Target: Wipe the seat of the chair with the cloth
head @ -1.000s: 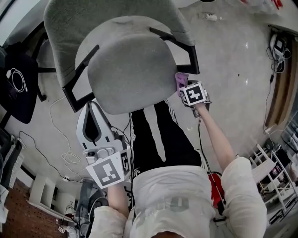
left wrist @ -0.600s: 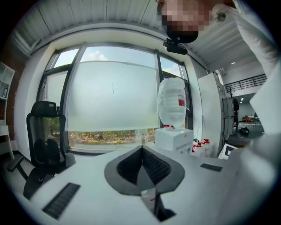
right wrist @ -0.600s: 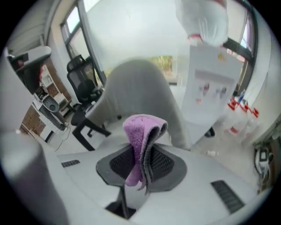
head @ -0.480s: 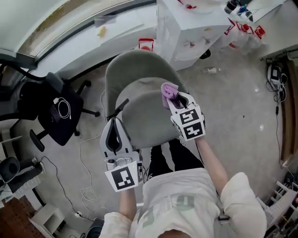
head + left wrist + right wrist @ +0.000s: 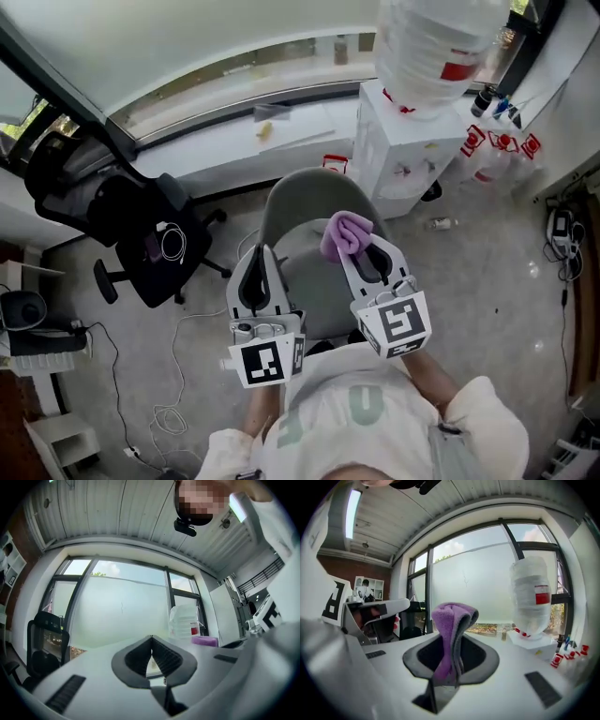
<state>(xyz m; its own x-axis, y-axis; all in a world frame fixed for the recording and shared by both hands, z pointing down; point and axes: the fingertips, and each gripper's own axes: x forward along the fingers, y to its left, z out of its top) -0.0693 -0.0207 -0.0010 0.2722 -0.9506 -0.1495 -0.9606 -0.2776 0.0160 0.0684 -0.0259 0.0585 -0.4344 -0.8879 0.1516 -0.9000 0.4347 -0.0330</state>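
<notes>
The grey chair (image 5: 309,202) stands below me, its seat (image 5: 314,300) partly covered by both grippers. My right gripper (image 5: 361,246) is over the seat's right half, shut on a purple cloth (image 5: 342,232). The folded cloth (image 5: 450,620) stands up between its jaws in the right gripper view, where the right gripper (image 5: 454,634) points level at the window. My left gripper (image 5: 260,253) hovers over the seat's left side, jaws closed with nothing in them. In its own view the left gripper (image 5: 151,639) tips meet, and the cloth (image 5: 204,641) shows at right.
A black office chair (image 5: 141,234) with a cable on it stands to the left. A white water dispenser (image 5: 412,150) carrying a large bottle (image 5: 427,47) is behind the grey chair at right. A window sill (image 5: 234,122) runs along the back. Cables (image 5: 173,412) lie on the floor at left.
Both grippers have risen and come together over the seat; the right one carried the cloth from the seat's right edge to above it. The chair now looks smaller and farther.
</notes>
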